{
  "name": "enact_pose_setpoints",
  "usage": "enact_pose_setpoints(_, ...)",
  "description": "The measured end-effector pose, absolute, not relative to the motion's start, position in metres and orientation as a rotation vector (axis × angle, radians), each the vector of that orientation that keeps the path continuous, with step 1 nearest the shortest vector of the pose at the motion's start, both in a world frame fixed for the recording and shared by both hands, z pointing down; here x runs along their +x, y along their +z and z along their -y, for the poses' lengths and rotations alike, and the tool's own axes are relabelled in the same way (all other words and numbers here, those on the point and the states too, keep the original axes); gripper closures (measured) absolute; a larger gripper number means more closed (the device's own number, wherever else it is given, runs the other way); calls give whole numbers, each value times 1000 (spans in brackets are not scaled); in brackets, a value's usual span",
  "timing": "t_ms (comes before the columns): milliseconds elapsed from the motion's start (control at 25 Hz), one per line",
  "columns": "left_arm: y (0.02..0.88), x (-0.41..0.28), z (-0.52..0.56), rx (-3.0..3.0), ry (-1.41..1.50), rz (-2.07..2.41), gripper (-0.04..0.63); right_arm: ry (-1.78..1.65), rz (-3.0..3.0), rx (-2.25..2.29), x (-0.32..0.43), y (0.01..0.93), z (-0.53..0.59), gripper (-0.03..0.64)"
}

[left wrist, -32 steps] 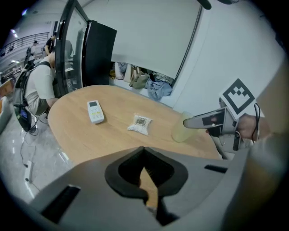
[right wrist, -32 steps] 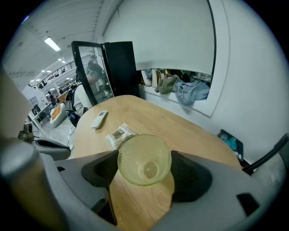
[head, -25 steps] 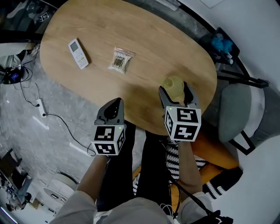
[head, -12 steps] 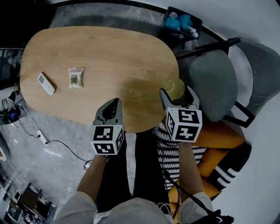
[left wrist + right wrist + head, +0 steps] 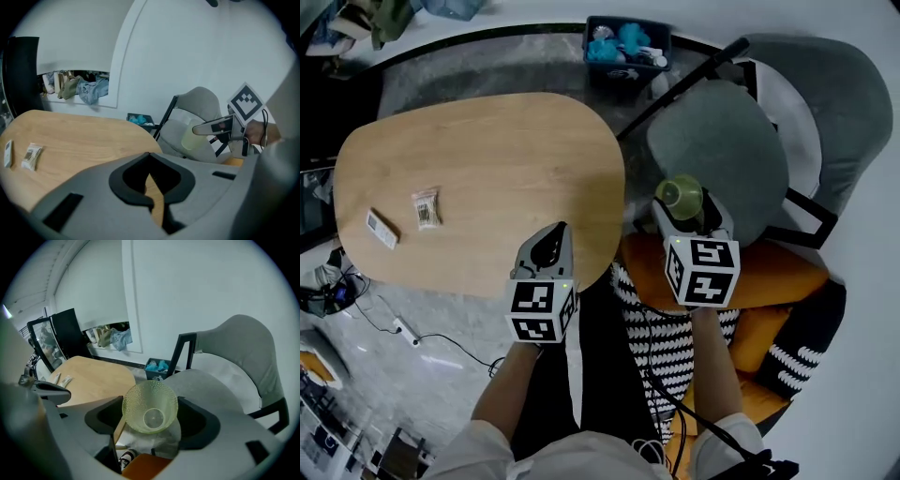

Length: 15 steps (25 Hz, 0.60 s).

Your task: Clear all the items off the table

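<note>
My right gripper [image 5: 686,206] is shut on a yellow-green glass cup [image 5: 680,195] and holds it off the table's right end, over a grey chair seat [image 5: 722,150]. In the right gripper view the cup [image 5: 150,406] lies between the jaws with its mouth toward the camera. My left gripper [image 5: 550,246] is shut and empty over the wooden table [image 5: 506,159] near its front edge. A white remote [image 5: 381,229] and a small clear packet [image 5: 425,208] lie at the table's left end, also seen as the remote [image 5: 8,153] and packet [image 5: 32,156] in the left gripper view.
A dark bin of blue items [image 5: 625,44] stands on the floor beyond the table. An orange cushion [image 5: 769,272] and striped fabric [image 5: 656,328] lie by the person's legs. Cables and a power strip [image 5: 398,326] run over the floor at the left.
The right gripper has carried the cup from above the table's right end out past its edge to over the chair. The view has swung right; the remote and packet now sit far left.
</note>
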<state>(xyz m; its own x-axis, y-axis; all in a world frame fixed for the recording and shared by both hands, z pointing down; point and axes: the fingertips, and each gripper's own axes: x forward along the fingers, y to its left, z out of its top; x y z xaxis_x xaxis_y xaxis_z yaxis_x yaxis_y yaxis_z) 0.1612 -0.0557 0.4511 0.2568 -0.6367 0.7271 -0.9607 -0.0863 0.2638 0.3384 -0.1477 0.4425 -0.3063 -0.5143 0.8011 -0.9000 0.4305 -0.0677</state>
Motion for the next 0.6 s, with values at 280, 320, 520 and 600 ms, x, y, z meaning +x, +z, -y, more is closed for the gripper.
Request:
enact_pose_setpoints(280,466,195,78,1822,598,1429,595,689,1961,1210,372,457,181,256)
enact_pose_setpoints(320,469,197,82,1820,601,1430,595,687,1962,1205,373,460,185,256)
enact_pose_setpoints(520,477,198,100,1807,614,1441,595,677,1971,1182,379,477,206,256)
enact_pose_setpoints(600,480,196,107,1803,627,1444,595,686,1972,1190,380,482,217,256)
